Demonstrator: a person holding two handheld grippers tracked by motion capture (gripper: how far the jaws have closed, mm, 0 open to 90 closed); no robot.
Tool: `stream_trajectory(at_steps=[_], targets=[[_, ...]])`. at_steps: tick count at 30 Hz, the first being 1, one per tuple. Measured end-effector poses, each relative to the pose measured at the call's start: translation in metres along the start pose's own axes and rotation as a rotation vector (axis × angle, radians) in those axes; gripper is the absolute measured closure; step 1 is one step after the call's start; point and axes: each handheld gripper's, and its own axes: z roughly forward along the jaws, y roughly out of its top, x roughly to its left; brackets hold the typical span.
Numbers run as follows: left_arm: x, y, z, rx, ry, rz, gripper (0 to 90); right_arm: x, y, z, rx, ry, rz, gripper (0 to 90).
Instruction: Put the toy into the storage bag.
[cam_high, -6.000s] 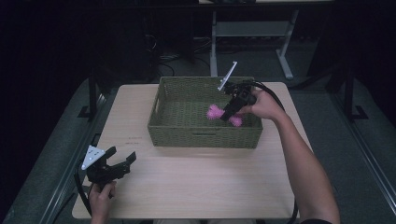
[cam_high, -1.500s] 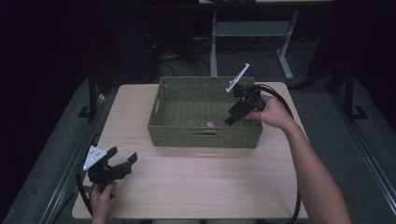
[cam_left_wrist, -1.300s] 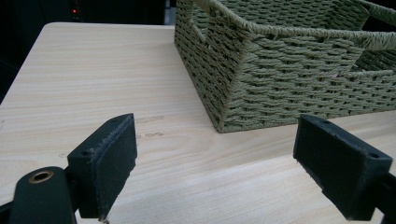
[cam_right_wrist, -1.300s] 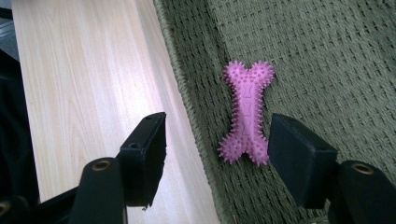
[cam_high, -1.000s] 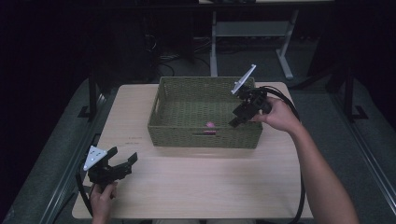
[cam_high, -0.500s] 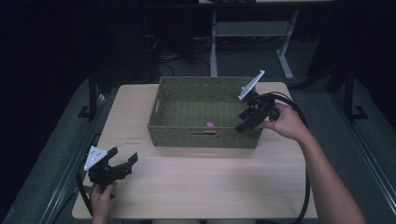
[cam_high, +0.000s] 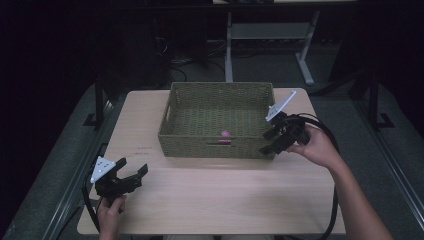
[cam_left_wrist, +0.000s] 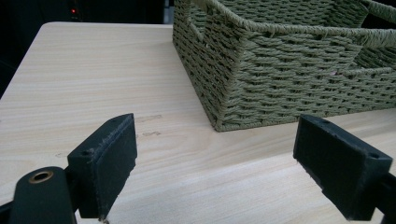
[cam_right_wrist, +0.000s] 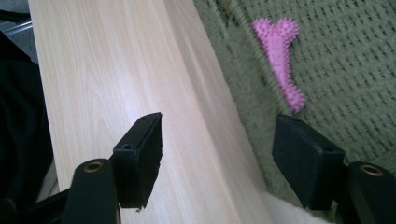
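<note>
Pink toy in the basket, both hand-held grippers empty

Our right hand-held gripper (cam_high: 268, 142), jaws just opening and empty, hangs over the green woven basket (cam_high: 218, 93) rim; the pink spiky toy (cam_right_wrist: 280, 55) lies inside. Our left hand-held gripper (cam_high: 131, 175) stands spread above the table (cam_high: 210, 200).

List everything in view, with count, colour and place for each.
Basket: one, olive-green woven, on the far middle of the table.
Toy: one, pink, spiked and bone-like, lying on the basket floor near its front wall.
Table: one, light wood, beneath it all.
Desk frame: one, pale metal, on the dark floor behind the table.
Left hand-held gripper: one, black, near left corner, open and empty.
Right hand-held gripper: one, black, at the basket's right front corner, open and empty.
</note>
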Motion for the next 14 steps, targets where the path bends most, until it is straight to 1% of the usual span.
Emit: stream_trajectory(at_steps=[3, 6, 7, 9, 12, 14], targets=[[0.0, 0.0, 0.0, 0.0, -0.001, 0.002, 13.0, 0.006, -0.01, 0.003, -0.004, -0.006, 0.002, 33.0], [0.001, 0.0, -0.001, -0.001, 0.0, 0.002, 13.0, 0.014, -0.022, 0.006, -0.02, -0.008, 0.003, 32.7], [0.001, 0.0, -0.001, 0.0, 0.001, 0.001, 13.0, 0.016, -0.027, 0.007, -0.027, -0.014, -0.003, 32.7], [0.001, 0.0, -0.001, 0.001, 0.0, 0.0, 13.0, 0.021, -0.037, 0.011, -0.017, -0.029, 0.013, 31.6], [0.0, 0.0, 0.0, 0.001, -0.002, 0.003, 13.0, 0.029, -0.052, 0.018, -0.011, -0.053, 0.019, 30.2], [-0.001, 0.0, 0.0, 0.002, -0.001, 0.006, 13.0, 0.037, -0.06, 0.021, -0.025, -0.079, 0.032, 28.1]])
